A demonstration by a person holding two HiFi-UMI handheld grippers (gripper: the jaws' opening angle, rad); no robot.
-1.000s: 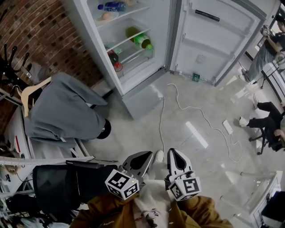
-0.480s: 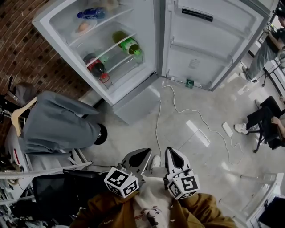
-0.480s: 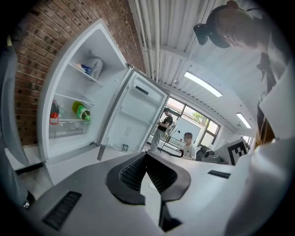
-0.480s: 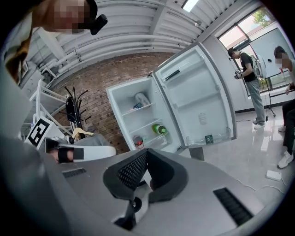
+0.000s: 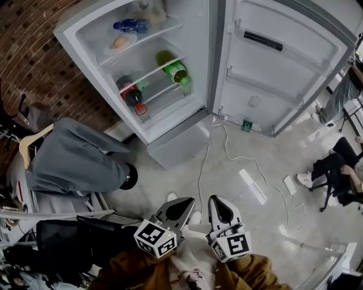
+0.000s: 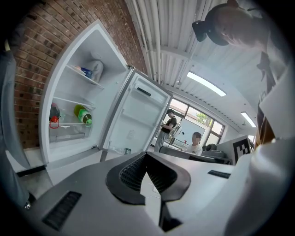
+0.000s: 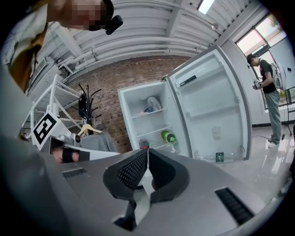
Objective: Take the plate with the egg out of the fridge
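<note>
The plate [image 5: 121, 47] with the egg [image 5: 119, 42] lies flat at the left front edge of the upper shelf [image 5: 161, 30] in the fridge [image 5: 198, 62]; the door [image 5: 278, 79] stands wide open; the left gripper [image 5: 182, 201] and right gripper [image 5: 218, 203] are both closed on nothing, well apart from it across the floor [image 5: 249, 147].

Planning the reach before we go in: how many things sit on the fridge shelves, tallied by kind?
Bottles: 3 (blue bottle, green bottle, dark bottle with red cap)
Plate with egg: 1
White bag-like item, top shelf: 1
Total: 5
</note>
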